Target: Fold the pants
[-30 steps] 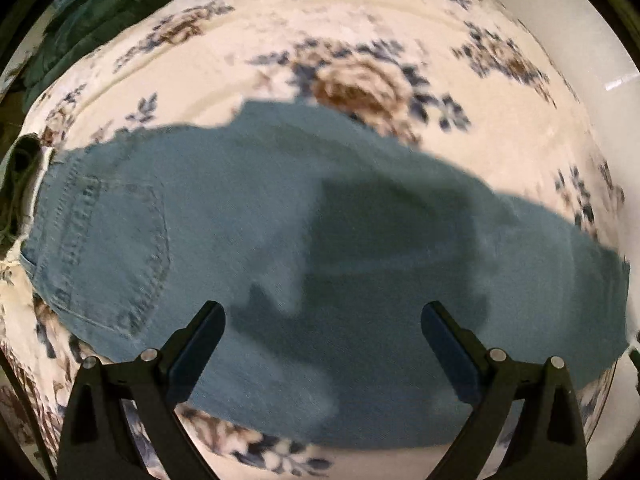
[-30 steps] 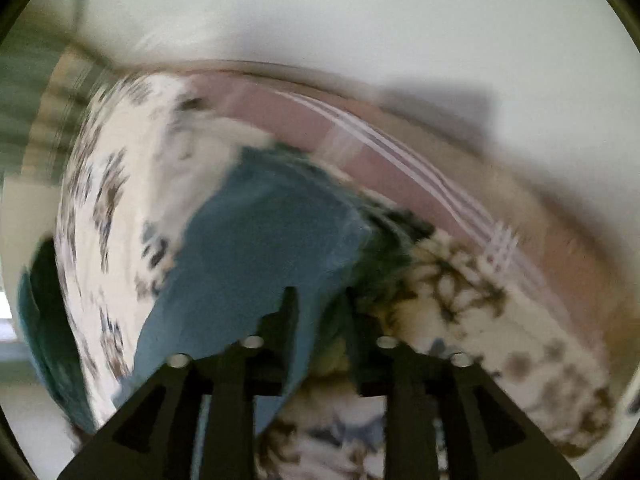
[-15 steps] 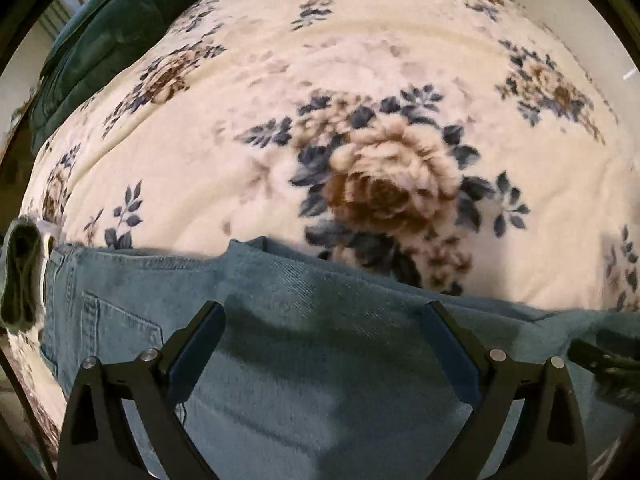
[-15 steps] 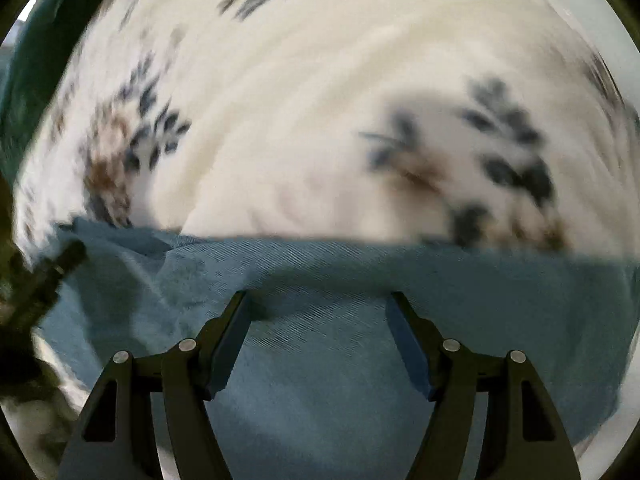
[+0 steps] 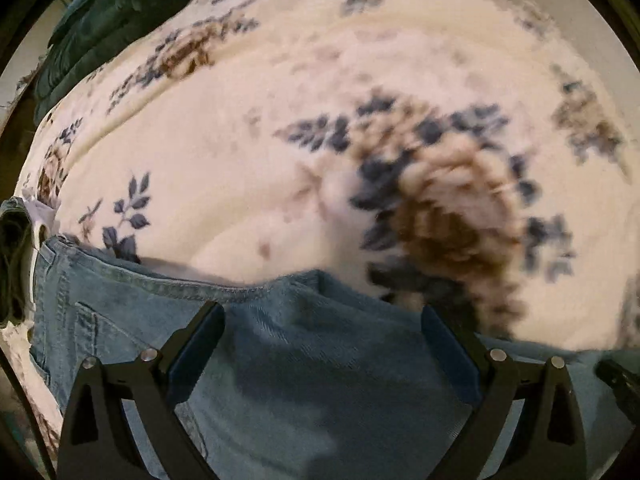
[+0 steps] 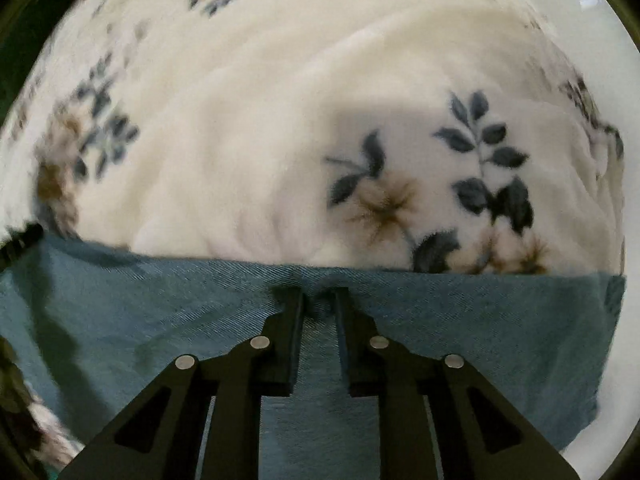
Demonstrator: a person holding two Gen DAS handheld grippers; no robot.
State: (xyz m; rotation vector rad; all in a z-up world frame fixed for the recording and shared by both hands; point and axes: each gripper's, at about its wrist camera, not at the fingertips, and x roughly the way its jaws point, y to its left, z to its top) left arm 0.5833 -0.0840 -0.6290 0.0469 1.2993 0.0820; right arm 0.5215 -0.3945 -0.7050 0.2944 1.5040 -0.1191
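Light blue denim pants (image 5: pixel 320 380) lie flat on a cream floral blanket (image 5: pixel 240 160), with the waistband and a back pocket (image 5: pixel 80 332) at the left. My left gripper (image 5: pixel 320 312) hangs open over the pants' far edge, its fingers wide apart and holding nothing. In the right wrist view, the leg of the pants (image 6: pixel 160 300) runs across the frame. My right gripper (image 6: pixel 320 294) points down at its far edge, jaws closing, and a small pucker of denim is pinched between the fingertips.
The floral blanket (image 6: pixel 260 120) covers the whole bed beyond the pants. A dark green cushion (image 5: pixel 112 12) lies at the far left corner. A pale wall or floor (image 6: pixel 626 80) shows past the bed's right edge. A dark object (image 5: pixel 620 376) pokes in at the left view's right edge.
The left gripper has shifted toward the pants' far edge, staying open. The right gripper swung round over the leg, stood wide open half a second ago, and has now closed on the denim.
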